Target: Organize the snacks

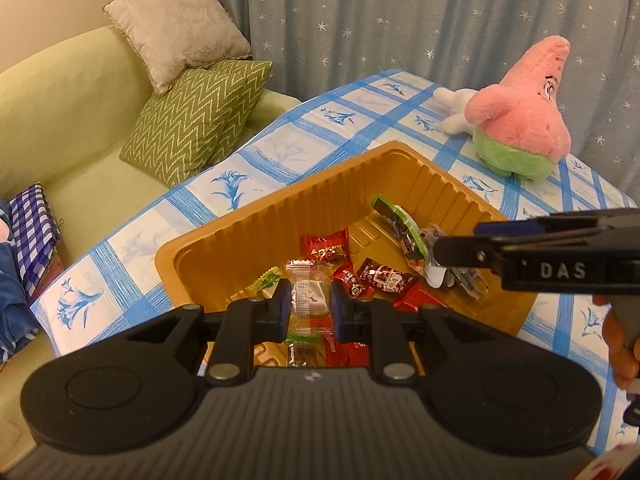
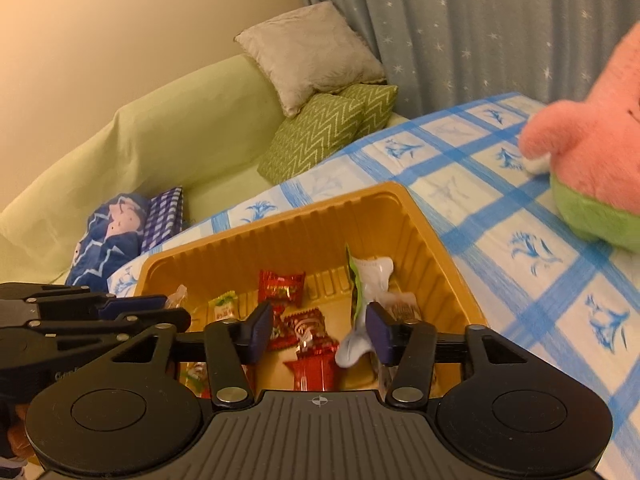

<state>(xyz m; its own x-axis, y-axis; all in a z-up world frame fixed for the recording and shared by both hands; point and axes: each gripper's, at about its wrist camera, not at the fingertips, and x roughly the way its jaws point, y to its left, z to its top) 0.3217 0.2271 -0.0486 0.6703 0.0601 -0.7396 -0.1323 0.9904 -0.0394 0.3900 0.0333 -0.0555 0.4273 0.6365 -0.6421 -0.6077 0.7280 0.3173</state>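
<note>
A gold ribbed plastic tray (image 1: 256,216) (image 2: 280,232) sits on the table with several wrapped snacks in it. Among them are red packets (image 1: 326,250) (image 2: 282,286) and a green-edged packet (image 1: 400,224). My left gripper (image 1: 310,308) hovers over the tray's near side, shut on a clear-wrapped snack (image 1: 306,298). It shows at the left of the right wrist view (image 2: 160,310). My right gripper (image 2: 319,334) is open over the tray. A white and green packet (image 2: 366,288) hangs loose against its right pad, and the pads do not press on it. From the side it reaches in at the right (image 1: 456,242).
A pink and green plush star toy (image 1: 520,120) (image 2: 592,152) lies on the blue checked tablecloth (image 1: 280,148) behind the tray. A green sofa (image 1: 60,120) with cushions stands to the left. A person's hand (image 1: 618,344) holds the right gripper.
</note>
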